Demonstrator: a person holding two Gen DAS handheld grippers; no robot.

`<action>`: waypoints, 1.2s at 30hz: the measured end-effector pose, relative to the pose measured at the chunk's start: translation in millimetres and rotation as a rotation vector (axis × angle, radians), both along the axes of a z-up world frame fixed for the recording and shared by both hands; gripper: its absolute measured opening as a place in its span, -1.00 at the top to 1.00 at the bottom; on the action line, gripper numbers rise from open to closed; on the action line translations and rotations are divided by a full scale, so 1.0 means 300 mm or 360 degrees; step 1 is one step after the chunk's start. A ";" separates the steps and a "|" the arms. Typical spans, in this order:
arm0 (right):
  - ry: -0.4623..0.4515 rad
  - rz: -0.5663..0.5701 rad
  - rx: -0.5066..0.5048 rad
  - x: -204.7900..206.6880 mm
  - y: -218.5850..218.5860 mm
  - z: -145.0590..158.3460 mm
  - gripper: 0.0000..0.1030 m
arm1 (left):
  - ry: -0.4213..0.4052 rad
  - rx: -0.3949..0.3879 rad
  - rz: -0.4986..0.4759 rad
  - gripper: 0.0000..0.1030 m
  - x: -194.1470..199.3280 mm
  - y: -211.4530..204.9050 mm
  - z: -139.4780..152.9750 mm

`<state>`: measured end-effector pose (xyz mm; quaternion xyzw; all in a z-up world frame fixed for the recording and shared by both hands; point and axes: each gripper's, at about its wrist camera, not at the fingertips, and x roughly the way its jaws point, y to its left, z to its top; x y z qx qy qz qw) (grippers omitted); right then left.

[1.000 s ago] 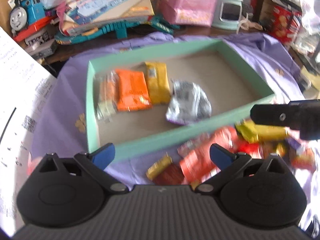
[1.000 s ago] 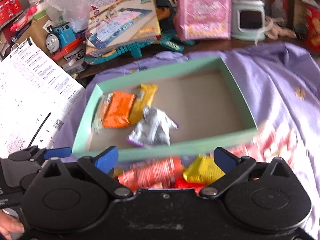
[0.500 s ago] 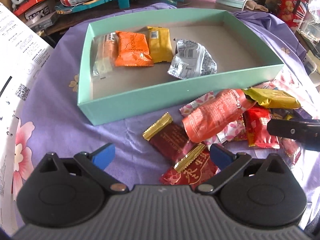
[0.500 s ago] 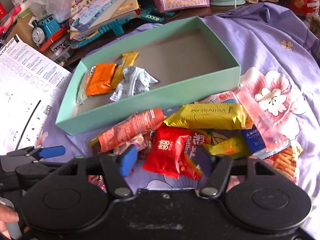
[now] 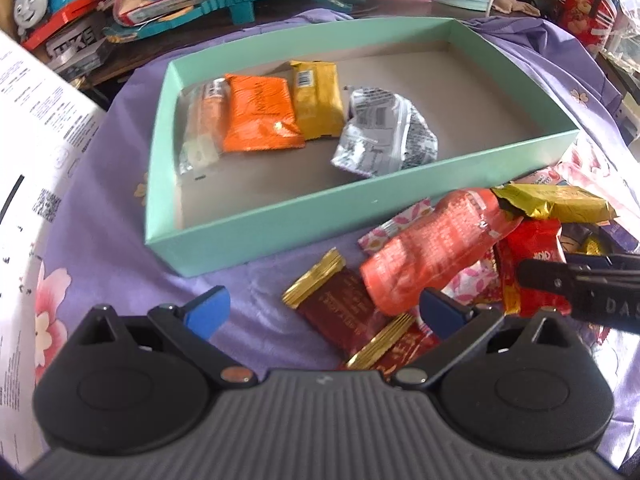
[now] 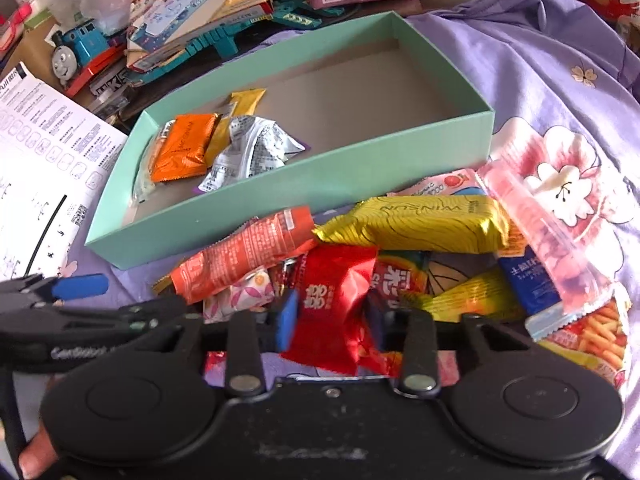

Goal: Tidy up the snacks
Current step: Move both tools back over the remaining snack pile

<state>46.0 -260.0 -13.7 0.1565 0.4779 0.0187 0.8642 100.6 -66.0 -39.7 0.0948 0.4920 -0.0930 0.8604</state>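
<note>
Four snacks already sit in the mint-green box (image 5: 256,220): a clear sachet (image 5: 202,120), an orange packet (image 5: 260,116), a yellow packet (image 5: 318,98) and a crumpled silver wrapper (image 5: 384,132), all bunched toward its left end, the rest of the floor bare. Box sits on a purple floral cloth (image 6: 560,80). Remaining snacks are heaped on the cloth just in front of the box's near wall. Right gripper (image 6: 332,312) is down in that heap, jaws closing, with the red packet (image 6: 332,300) between its blue pads; the pads look to be against the packet's sides. Around it: a long yellow bar (image 6: 416,224), an orange-red pouch (image 6: 244,252), a pink clear bag (image 6: 540,236), a blue-label pack (image 6: 528,280). Left gripper (image 5: 320,308) hangs low over the cloth, fingers spread wide, nothing pinched; two dark-red gold-edged bars (image 5: 340,308) lie between and below its tips. Toy train (image 6: 76,52), books and a printed sheet (image 6: 40,140) clutter the far left.
</note>
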 end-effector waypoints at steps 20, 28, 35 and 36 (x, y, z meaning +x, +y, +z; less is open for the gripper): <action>0.0050 -0.0095 0.0193 -0.083 -0.127 -0.047 0.41 | -0.0024 0.0002 -0.0332 0.20 0.048 -0.242 -0.026; 0.0046 -0.0088 0.0164 -0.079 -0.114 -0.045 0.41 | -0.0035 0.0015 -0.0318 0.32 0.031 -0.202 -0.005; 0.0052 -0.0100 0.0195 -0.073 -0.130 -0.049 0.41 | -0.0094 0.0152 -0.0407 -0.06 0.053 -0.283 -0.026; 0.0052 -0.0105 0.0208 -0.075 -0.135 -0.052 0.41 | -0.0083 0.0175 -0.0419 -0.06 0.058 -0.296 -0.040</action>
